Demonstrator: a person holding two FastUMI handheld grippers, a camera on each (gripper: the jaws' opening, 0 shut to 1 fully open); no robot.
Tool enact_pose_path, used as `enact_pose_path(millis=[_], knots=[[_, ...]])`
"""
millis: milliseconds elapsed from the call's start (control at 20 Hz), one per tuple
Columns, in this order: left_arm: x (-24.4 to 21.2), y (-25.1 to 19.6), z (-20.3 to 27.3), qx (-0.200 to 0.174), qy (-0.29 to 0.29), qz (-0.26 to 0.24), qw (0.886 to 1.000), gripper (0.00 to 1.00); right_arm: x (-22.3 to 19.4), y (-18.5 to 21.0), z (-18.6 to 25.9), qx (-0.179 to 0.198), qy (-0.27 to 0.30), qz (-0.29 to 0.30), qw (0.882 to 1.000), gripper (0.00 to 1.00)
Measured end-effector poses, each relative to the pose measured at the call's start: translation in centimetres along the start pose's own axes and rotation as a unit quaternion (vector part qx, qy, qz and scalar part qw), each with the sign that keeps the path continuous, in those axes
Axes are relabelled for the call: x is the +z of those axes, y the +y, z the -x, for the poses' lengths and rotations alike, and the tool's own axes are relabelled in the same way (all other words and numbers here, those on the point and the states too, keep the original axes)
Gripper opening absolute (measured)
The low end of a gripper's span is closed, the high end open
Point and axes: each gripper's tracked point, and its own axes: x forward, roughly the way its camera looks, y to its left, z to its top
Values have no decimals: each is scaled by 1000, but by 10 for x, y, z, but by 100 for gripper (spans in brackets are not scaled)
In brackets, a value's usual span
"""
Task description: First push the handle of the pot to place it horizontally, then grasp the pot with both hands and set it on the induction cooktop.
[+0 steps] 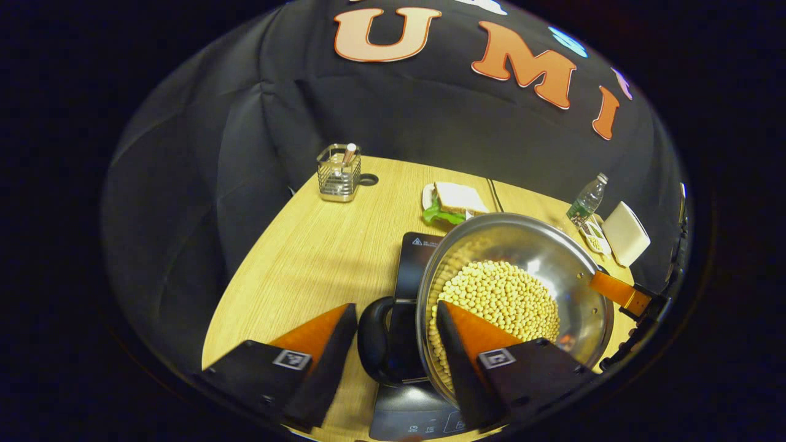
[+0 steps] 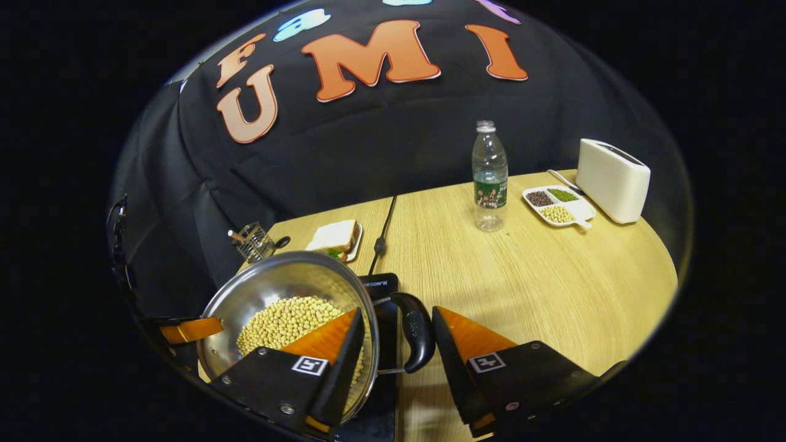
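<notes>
A steel pot filled with soybeans is over the black induction cooktop; I cannot tell whether it rests on it. My left gripper clamps one black loop handle, one finger outside the loop and the other inside the pot wall. At the pot's far rim a finger of the other gripper shows. My right gripper holds the opposite handle of the pot the same way, above the cooktop.
On the wooden table stand a water bottle, a divided dish of beans and a white toaster. Behind the pot are a sandwich on a plate, a wire utensil holder and a black cable.
</notes>
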Motion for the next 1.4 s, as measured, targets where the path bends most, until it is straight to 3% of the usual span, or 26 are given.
enact_pose_path(millis=[50, 100, 200, 400, 550, 800, 1100, 1250, 1400], knots=[[5, 0, 6, 5, -7, -6, 1000, 90, 4, -1, 5, 2, -5, 3, 1000, 74], [11, -2, 11, 7, -15, -10, 1000, 98, 8, -5, 10, 2, -10, 6, 1000, 87], [24, -5, 25, 16, -43, -16, 999, 98, 21, -16, 22, -7, -29, 10, 999, 95], [65, -14, 69, 44, -119, -56, 990, 98, 55, -34, 57, -10, -79, 5, 997, 95], [93, -42, 116, 31, -169, -50, 984, 98, 86, -50, 92, -9, -119, 12, 993, 95], [142, -83, 211, 0, -264, -46, 964, 98, 143, -86, 173, -1, -187, 43, 982, 95], [191, -109, 302, -26, -348, -23, 937, 97, 219, -160, 284, -60, -283, 84, 953, 95], [204, -106, 334, -9, -387, -16, 922, 97, 243, -182, 332, -89, -325, 93, 937, 95], [210, -125, 363, -32, -404, -17, 914, 97, 256, -195, 365, -102, -357, 87, 925, 95]])
